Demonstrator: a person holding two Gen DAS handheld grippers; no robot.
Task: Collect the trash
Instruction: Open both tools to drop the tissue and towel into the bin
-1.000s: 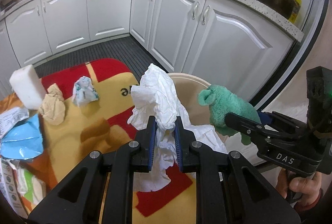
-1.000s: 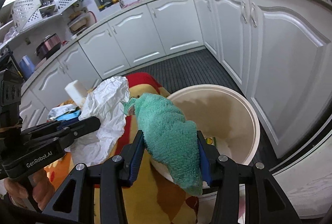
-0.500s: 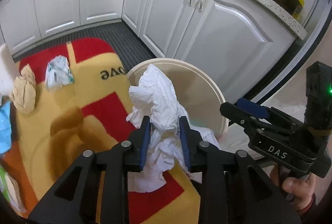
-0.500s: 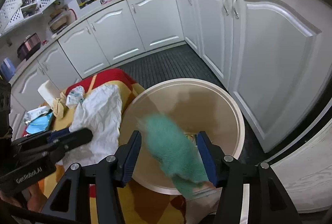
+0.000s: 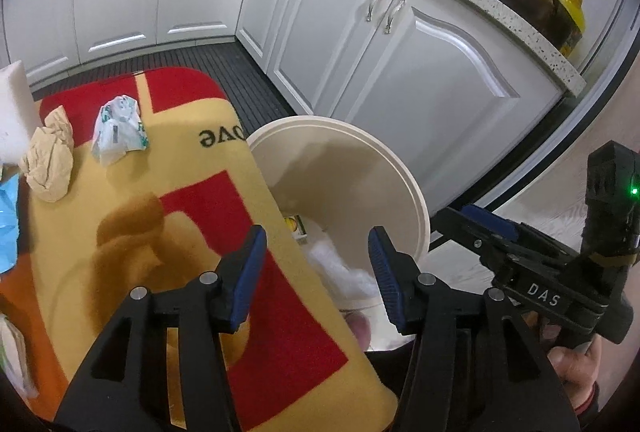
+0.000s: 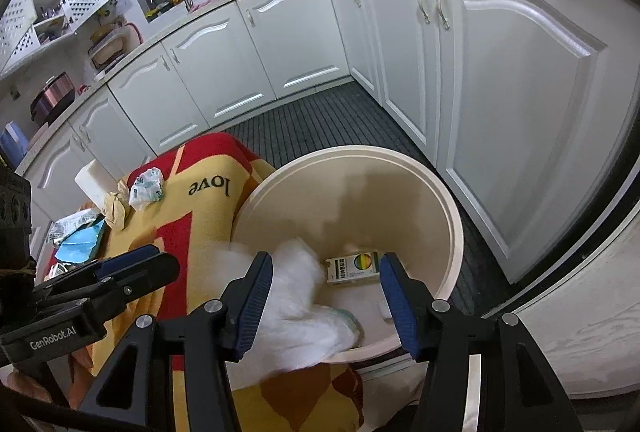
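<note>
Nearest, the left gripper [image 5: 316,264] and the right gripper [image 6: 326,294] both stand with jaws spread wide and empty above the round cream plastic bin [image 6: 452,216]. Inside it lie crumpled white paper [image 6: 304,296] and a small printed carton [image 6: 352,266]. Farther off, near the far edge of the red-and-yellow cloth-covered table [image 5: 168,167], wait a green-printed white wrapper wad [image 5: 118,129] and a crumpled tan paper ball [image 5: 50,159]. Both look light, soft and crushable; pinching each across its bulk should hold.
</note>
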